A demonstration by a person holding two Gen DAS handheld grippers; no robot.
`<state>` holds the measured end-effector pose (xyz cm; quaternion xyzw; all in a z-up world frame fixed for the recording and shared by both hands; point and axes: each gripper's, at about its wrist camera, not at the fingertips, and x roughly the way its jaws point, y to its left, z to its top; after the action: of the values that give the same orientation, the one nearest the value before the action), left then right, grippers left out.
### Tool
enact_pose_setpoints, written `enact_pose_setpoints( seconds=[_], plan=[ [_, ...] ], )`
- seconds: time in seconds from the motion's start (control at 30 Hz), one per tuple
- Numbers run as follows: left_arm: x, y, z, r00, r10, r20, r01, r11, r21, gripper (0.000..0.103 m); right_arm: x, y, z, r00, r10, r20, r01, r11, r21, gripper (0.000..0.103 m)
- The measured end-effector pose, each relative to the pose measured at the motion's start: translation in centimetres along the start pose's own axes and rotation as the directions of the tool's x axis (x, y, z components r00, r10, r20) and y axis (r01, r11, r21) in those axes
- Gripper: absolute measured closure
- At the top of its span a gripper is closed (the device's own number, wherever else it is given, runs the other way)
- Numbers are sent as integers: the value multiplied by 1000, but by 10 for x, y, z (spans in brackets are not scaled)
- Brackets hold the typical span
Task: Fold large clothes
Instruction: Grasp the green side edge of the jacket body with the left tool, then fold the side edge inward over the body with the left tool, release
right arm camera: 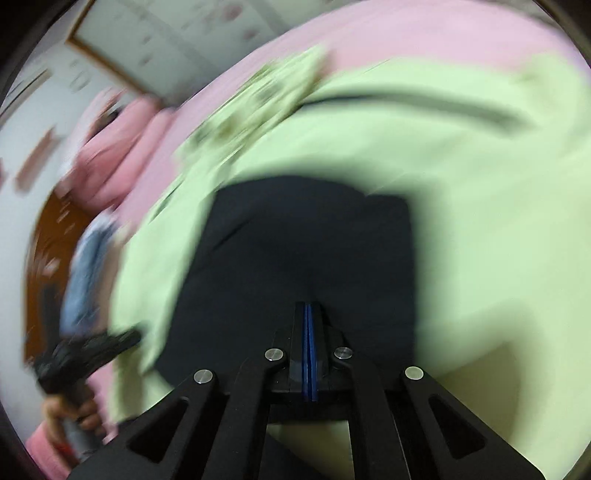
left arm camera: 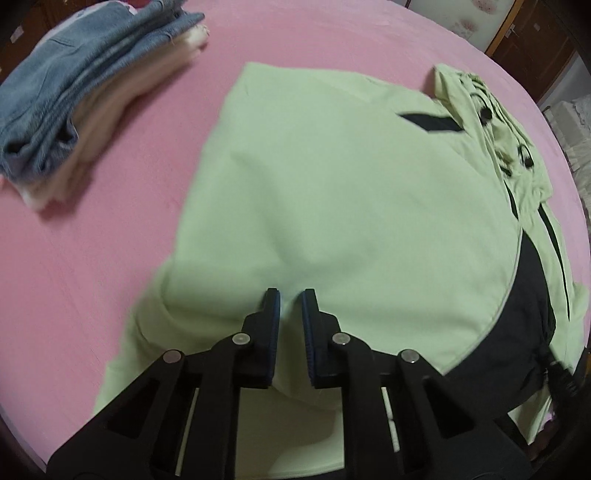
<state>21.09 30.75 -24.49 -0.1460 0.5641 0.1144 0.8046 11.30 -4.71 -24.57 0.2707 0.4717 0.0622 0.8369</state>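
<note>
A light green jacket (left arm camera: 332, 184) with dark navy panels (left arm camera: 517, 314) lies spread on a pink bed sheet (left arm camera: 92, 258), its hood and cords (left arm camera: 498, 122) bunched at the far right. My left gripper (left arm camera: 291, 295) stands over the near hem, jaws nearly together and pinching a crease of green cloth. In the blurred right wrist view, my right gripper (right arm camera: 308, 306) is shut, blue pads touching, tips against the jacket's navy panel (right arm camera: 295, 240); no cloth shows between them. A hand (right arm camera: 74, 410) holding the other gripper (right arm camera: 88, 350) appears at the jacket's left edge.
A pile of folded clothes (left arm camera: 92, 92), denim on top and cream below, sits on the sheet at the far left. Wooden wardrobe doors (left arm camera: 532, 33) stand past the bed's far right. Bunched pink bedding (right arm camera: 110, 155) lies beyond the jacket in the right wrist view.
</note>
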Motion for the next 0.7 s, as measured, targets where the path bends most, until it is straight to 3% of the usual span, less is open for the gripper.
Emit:
enact_pose_setpoints(
  seconds=[0.03, 0.1, 0.13, 0.2, 0.27, 0.33, 0.4, 0.5, 0.53, 0.57, 0.63, 0.7],
  plan=[
    [-3, 7, 2, 1000, 15, 12, -15, 1000, -6, 92, -6, -8, 7, 1000, 5, 15, -5, 1000, 27, 103],
    [-10, 14, 6, 997, 68, 25, -67, 997, -27, 92, -17, -11, 16, 990, -120, 72, 119, 993, 19, 103],
    [-19, 12, 5, 996, 85, 33, -84, 996, -36, 92, -20, -8, 19, 987, -138, 84, 138, 990, 6, 103],
    [-31, -7, 7, 998, 35, 43, -35, 999, 7, 92, -21, 3, 29, 990, -65, 124, 65, 998, 1, 103],
    [-44, -17, 4, 998, -42, 50, 39, 998, 58, 92, -19, 29, 27, 989, 69, 131, -68, 998, -11, 103],
    [-50, -31, -2, 993, -114, 14, 112, 988, 103, 92, 3, 56, 22, 978, 207, 23, -206, 977, -52, 102],
    [-45, -49, -5, 987, -157, -19, 158, 980, 121, 91, 36, 89, 11, 948, 292, -123, -304, 949, -88, 102],
    [-28, -62, -6, 993, -112, -25, 115, 980, 161, 91, 76, 136, -15, 899, 349, -265, -387, 915, -110, 102],
    [-18, -63, -3, 996, -79, -30, 83, 984, 158, 91, 90, 151, -20, 896, 341, -283, -388, 912, -129, 102],
    [-16, -60, -8, 997, -66, -32, 70, 987, 144, 91, 97, 156, -21, 907, 312, -283, -365, 918, -158, 102],
    [-8, -38, -8, 994, -101, -37, 104, 991, 83, 92, 107, 154, -16, 925, 257, -280, -317, 928, -195, 102],
    [-8, -17, -1, 988, -149, -42, 150, 988, 23, 92, 111, 139, 1, 918, 267, -293, -328, 926, -185, 103]
  ],
)
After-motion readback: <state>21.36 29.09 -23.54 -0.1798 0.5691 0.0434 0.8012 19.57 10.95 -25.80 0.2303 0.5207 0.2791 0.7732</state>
